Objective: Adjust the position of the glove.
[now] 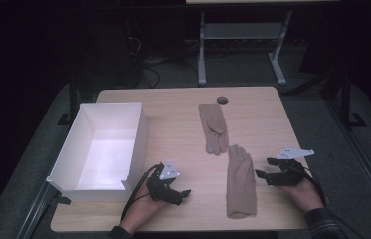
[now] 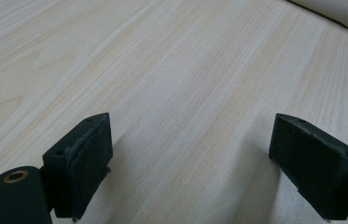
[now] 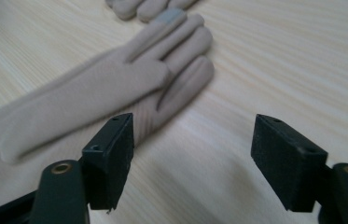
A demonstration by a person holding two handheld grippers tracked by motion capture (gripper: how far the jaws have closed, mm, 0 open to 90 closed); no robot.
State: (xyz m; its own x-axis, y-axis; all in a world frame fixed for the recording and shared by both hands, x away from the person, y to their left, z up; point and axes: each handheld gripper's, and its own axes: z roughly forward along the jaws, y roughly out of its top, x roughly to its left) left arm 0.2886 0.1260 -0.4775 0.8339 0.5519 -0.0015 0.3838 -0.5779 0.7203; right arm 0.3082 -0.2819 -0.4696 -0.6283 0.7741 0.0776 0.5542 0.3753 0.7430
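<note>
The left claw (image 1: 175, 191) rests low over bare tabletop (image 1: 173, 134), jaws spread wide and empty, with the open white box (image 1: 104, 149) just to its left. The right claw (image 1: 267, 175) is also spread and empty; the near beige glove (image 3: 111, 88) lies flat just beyond its left jaw. The far glove (image 1: 214, 127) lies farther ahead.

Black grippers (image 1: 272, 172), brass-ringed screw holes, grey three-cornered plates, dark sleeves.
</note>
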